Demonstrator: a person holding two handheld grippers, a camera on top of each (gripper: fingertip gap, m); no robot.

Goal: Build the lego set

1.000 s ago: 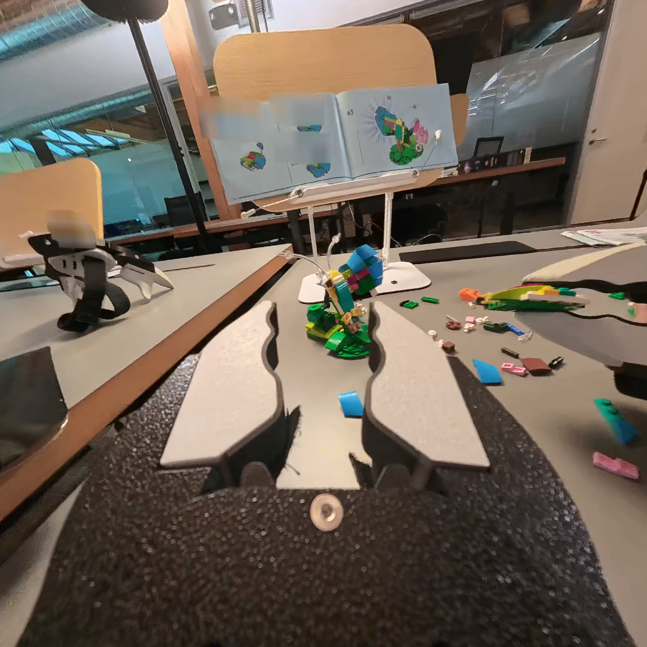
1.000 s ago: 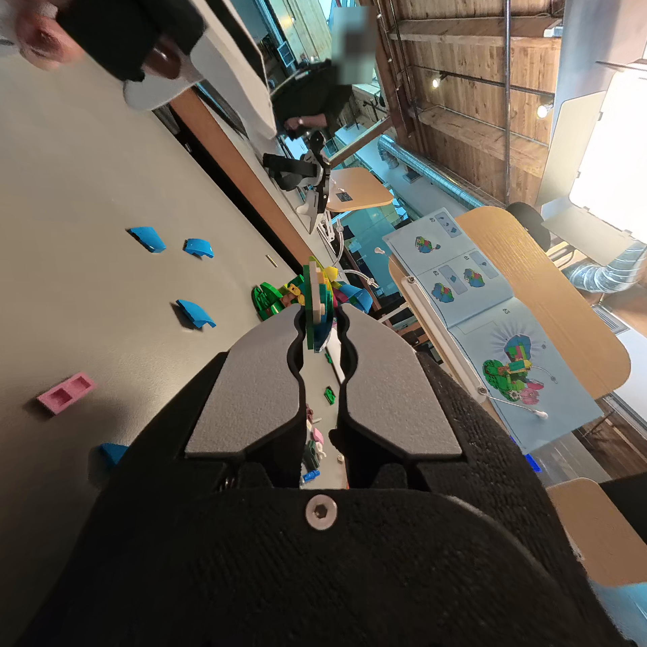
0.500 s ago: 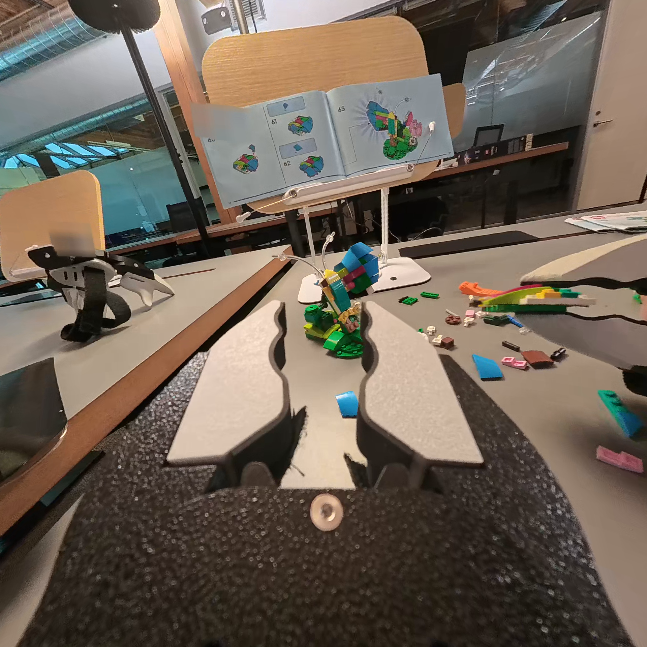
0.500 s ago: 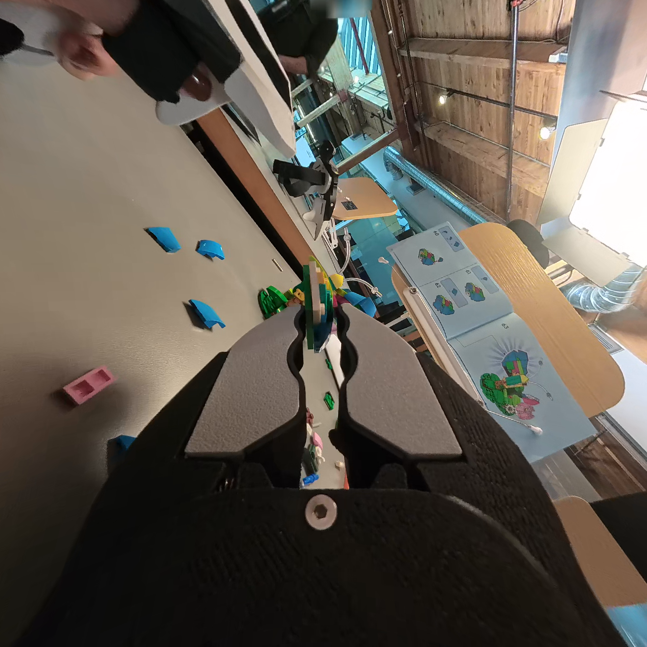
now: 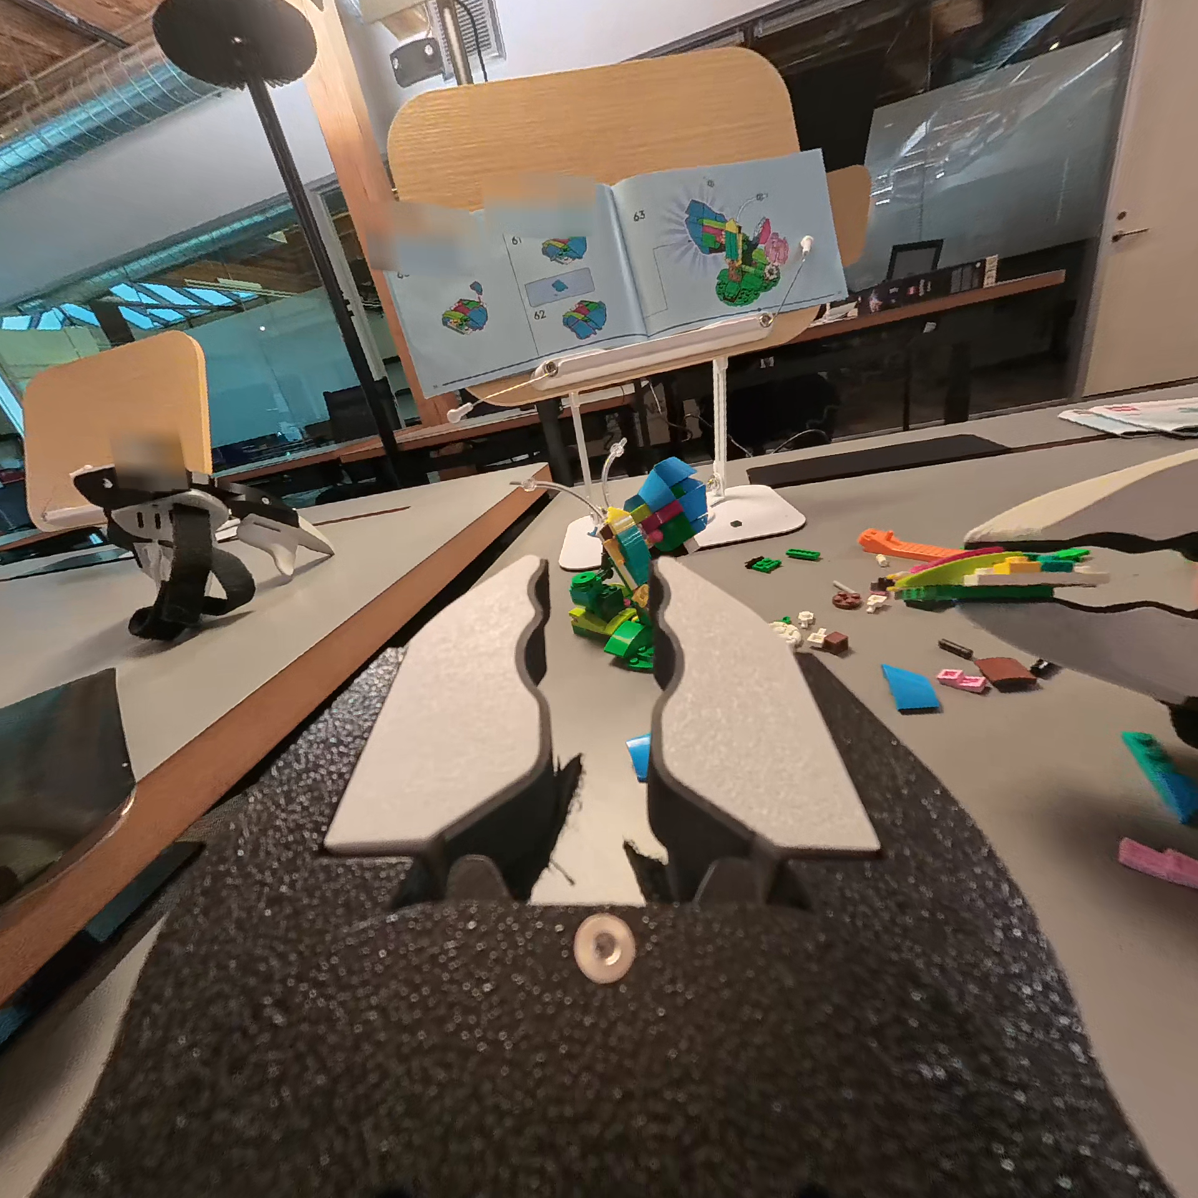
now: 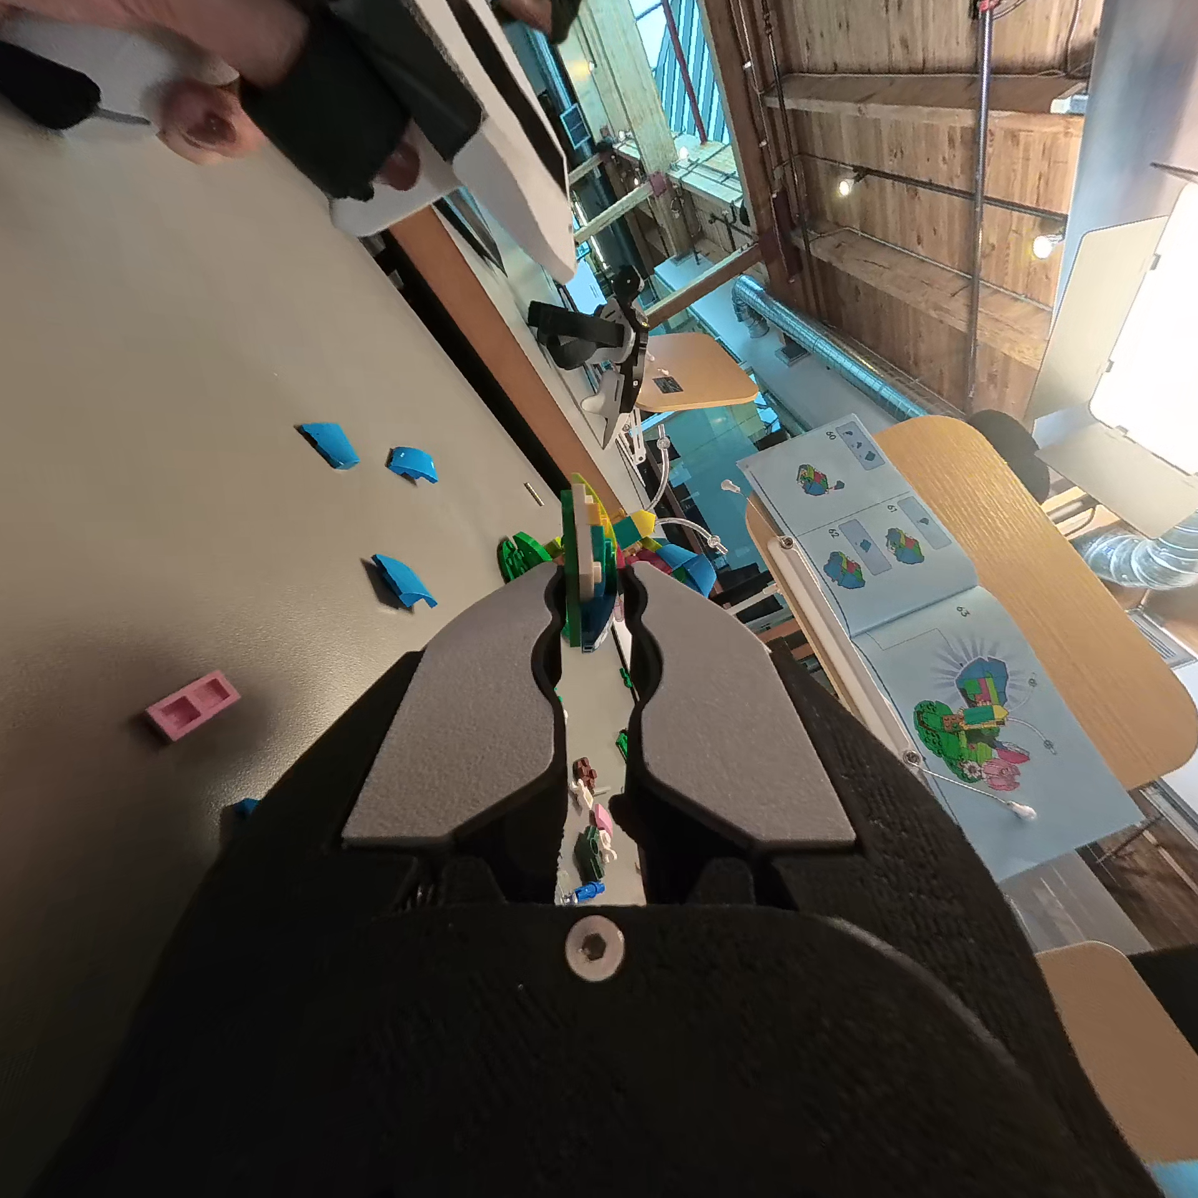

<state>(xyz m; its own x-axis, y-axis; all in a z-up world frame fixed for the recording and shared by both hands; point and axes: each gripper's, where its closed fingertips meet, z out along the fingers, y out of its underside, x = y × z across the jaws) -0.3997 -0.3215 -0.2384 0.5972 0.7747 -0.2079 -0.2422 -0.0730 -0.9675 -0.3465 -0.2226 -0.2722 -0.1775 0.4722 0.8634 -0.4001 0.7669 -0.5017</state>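
Note:
The partly built lego model [image 5: 619, 570], a blue and multicoloured wing on a green base, stands on the grey table [image 5: 415, 622]. My left gripper [image 5: 599, 574] is open and empty, its fingertips just in front of the model. My right gripper [image 6: 590, 583] is shut on a flat wing assembly [image 6: 583, 557] of green, white and yellow plates, held edge-up near the model [image 6: 655, 551]. In the left wrist view the right gripper [image 5: 1069, 587] holds that assembly [image 5: 972, 574] flat at the right. The left gripper [image 6: 447, 149], held by a hand, shows at top left.
An open instruction booklet [image 5: 609, 285] rests on a white stand behind the model. Small loose pieces [image 5: 907, 687] lie to the right. Blue curved pieces [image 6: 402, 580] and a pink brick [image 6: 191, 703] lie on the table. A black strapped device [image 5: 181, 544] sits on the left table.
My left gripper's jaws have narrowed and it has moved closer to the model. My right gripper keeps hold of the wing assembly and has shifted slightly.

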